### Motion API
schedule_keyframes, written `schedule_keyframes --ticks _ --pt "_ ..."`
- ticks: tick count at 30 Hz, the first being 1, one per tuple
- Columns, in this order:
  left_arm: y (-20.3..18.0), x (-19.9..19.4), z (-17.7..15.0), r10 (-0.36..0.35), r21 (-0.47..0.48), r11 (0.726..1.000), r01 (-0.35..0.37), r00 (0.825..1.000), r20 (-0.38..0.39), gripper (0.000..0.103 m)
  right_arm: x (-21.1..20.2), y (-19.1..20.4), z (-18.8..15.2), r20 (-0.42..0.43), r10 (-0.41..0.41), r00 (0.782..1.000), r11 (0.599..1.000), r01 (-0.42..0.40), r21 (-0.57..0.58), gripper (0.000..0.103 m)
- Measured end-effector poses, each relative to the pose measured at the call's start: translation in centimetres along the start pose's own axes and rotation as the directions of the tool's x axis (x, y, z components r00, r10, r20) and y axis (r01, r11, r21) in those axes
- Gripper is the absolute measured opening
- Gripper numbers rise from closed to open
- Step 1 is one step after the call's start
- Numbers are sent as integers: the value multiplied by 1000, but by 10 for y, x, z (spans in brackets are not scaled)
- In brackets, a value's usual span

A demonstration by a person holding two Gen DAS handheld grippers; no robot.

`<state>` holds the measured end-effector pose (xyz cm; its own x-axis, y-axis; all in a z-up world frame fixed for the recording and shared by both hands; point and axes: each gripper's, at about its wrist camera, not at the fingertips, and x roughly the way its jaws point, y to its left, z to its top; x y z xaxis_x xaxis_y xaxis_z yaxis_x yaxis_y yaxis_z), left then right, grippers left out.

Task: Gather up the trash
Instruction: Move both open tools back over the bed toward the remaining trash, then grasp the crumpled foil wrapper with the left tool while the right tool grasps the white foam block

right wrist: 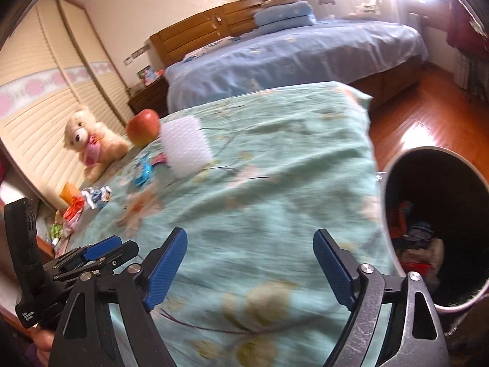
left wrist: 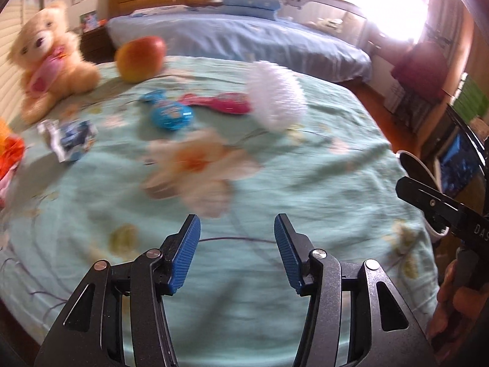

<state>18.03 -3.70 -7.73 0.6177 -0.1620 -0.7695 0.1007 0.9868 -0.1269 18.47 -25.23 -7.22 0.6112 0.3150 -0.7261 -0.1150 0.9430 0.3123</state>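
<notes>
Left wrist view. Bedroom setting: a bed with a green floral bedspread (left wrist: 275, 189) fills the frame, a second bed with a blue cover (left wrist: 244, 42) stands behind it, and a bright window glares at upper right. My left gripper (left wrist: 237, 235) points down over a bare stretch of the bedspread, its jaws spread with nothing between them. Scattered across the far half of the spread I see a teddy bear (left wrist: 52, 61), an apple (left wrist: 140, 58) just beside it, a blue wrapper (left wrist: 171, 114), a pink wrapper (left wrist: 223, 102), a white bristly object (left wrist: 276, 96), and a blue-and-white crumpled wrapper (left wrist: 70, 139) near the left edge. At the right border, part of my right gripper (left wrist: 434, 205) shows in front of the rim of a trash bin (left wrist: 411, 156); this view does not reveal how its jaws stand.

Right wrist view. Wooden floor and louvred wardrobe doors frame the same green bed. My right gripper (right wrist: 250, 244) hangs over the bedspread (right wrist: 275, 168) near its edge, jaws spread wide and empty. The trash bin (right wrist: 394, 165) stands just beside the bed at right, with mixed rubbish visible at its bottom. The teddy bear (right wrist: 88, 140), apple (right wrist: 143, 127), white bristly object (right wrist: 186, 146), blue wrapper (right wrist: 143, 172) and crumpled wrapper (right wrist: 97, 197) lie well apart from the jaws, toward the far left. My left gripper (right wrist: 97, 252) appears at lower left.
</notes>
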Motion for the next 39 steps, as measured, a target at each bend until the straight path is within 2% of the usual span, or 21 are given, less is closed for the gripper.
schedule_keyframes --ticks 10,18,22,27,29,39 --pt "58 -1 2 89 -82 993 -89 996 -3 53 34 35 7 -45 43 998 997 -46 -58 87" --pt "84 1 8 159 -89 983 -158 987 -1 58 49 46 15 -66 53 996 996 -57 -64 87" --pt "102 2 17 192 -102 976 -190 981 2 67 59 54 21 -72 58 996 995 -63 -73 87" --pt "117 4 29 230 -110 968 -227 973 12 71 75 61 32 -79 50 996 994 -57 -88 87" --pt "123 5 34 246 -114 963 -243 969 16 76 83 64 38 -82 46 996 994 -54 -95 87" --pt "139 18 52 284 -111 954 -279 958 27 77 105 73 58 -79 20 997 989 -31 -141 87"
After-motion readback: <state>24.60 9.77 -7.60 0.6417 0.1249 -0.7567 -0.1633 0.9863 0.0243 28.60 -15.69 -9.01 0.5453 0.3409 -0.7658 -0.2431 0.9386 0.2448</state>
